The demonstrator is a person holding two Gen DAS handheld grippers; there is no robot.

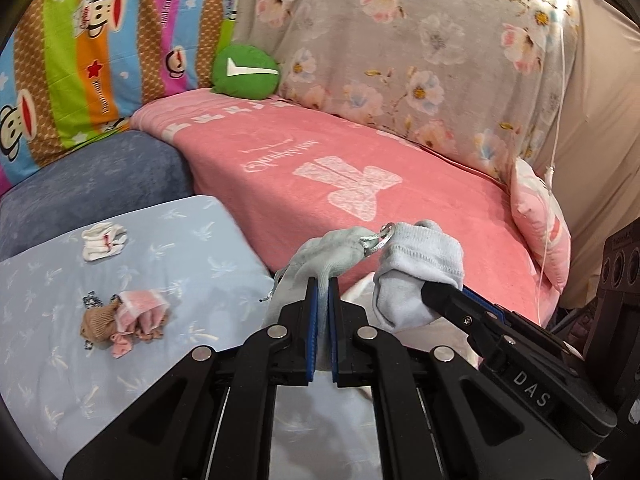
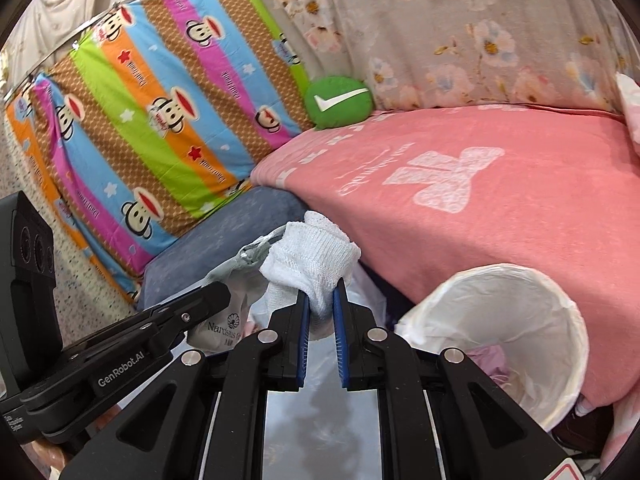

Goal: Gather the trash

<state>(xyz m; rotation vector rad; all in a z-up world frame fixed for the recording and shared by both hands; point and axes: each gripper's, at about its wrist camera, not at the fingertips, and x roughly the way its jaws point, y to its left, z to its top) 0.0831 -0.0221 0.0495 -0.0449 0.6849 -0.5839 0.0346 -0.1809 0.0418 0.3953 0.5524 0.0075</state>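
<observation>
Both grippers pinched shut on one pale sock pair [image 1: 400, 264] held over bed edge: left [image 1: 322, 292] on grey end, right [image 2: 320, 300] on white cuff; lined bin [image 2: 500, 332] just right, near pink blanket [image 1: 400, 168]; sock bundles [image 1: 128, 316] on blue sheet [image 1: 60, 360] at left.

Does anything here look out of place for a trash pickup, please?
Yes: both hand-held grippers, left and right, grip a pale sock, laundry rather than trash. More sock bundles lie loose on the blue sheet.
</observation>
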